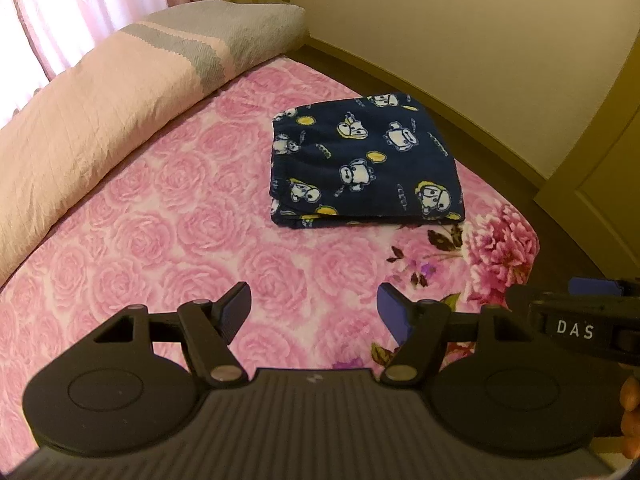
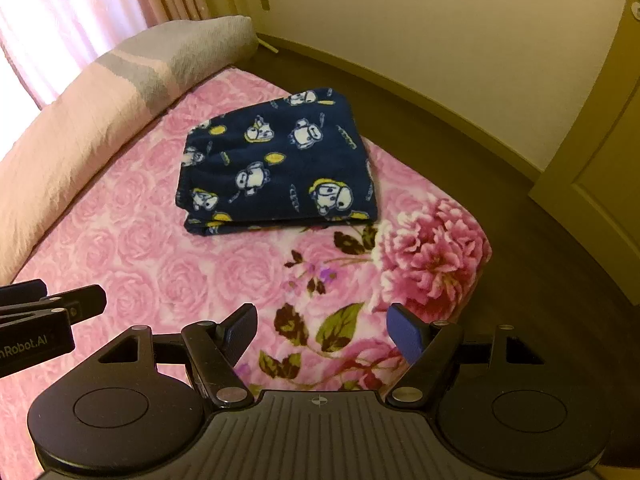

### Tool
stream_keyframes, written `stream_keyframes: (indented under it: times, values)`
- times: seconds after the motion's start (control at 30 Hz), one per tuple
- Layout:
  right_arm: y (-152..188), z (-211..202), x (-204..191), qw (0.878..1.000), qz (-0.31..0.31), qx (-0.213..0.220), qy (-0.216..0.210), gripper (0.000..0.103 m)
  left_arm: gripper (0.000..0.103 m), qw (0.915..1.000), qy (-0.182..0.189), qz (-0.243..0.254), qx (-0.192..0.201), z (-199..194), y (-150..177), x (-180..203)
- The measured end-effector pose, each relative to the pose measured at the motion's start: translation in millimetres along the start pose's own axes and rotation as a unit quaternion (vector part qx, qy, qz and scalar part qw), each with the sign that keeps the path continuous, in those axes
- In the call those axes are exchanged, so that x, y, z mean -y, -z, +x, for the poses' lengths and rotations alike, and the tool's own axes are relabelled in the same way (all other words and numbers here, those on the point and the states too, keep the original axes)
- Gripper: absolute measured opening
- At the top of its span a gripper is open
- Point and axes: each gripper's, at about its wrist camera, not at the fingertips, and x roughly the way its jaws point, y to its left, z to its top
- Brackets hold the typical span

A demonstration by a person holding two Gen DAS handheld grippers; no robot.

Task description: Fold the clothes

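Pink rose-print bedding (image 1: 160, 220) covers the bed, with a rolled quilt (image 1: 80, 120) along the window side. On it lies the navy cartoon-print garment (image 2: 276, 164), already folded into a neat rectangle near the bed's far edge, well apart from me. Both my left gripper (image 1: 314, 312) and right gripper (image 2: 322, 330) hover with jaws apart, holding nothing. If I pinch only the top layer, I judge the stack would peel open and slide toward the floor.

Two side-by-side wrist views down onto bed (image 1: 160, 240)
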Motion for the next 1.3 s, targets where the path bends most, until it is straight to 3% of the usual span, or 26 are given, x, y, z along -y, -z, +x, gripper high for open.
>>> stream_keyframes:
  times: [1.3]
  values:
    - [-40, 44, 7, 1.0, -0.015, -0.024, 0.006, 0.075, 0.066, 0.9997, -0.001, -0.006, -0.023, 51, -28, 5]
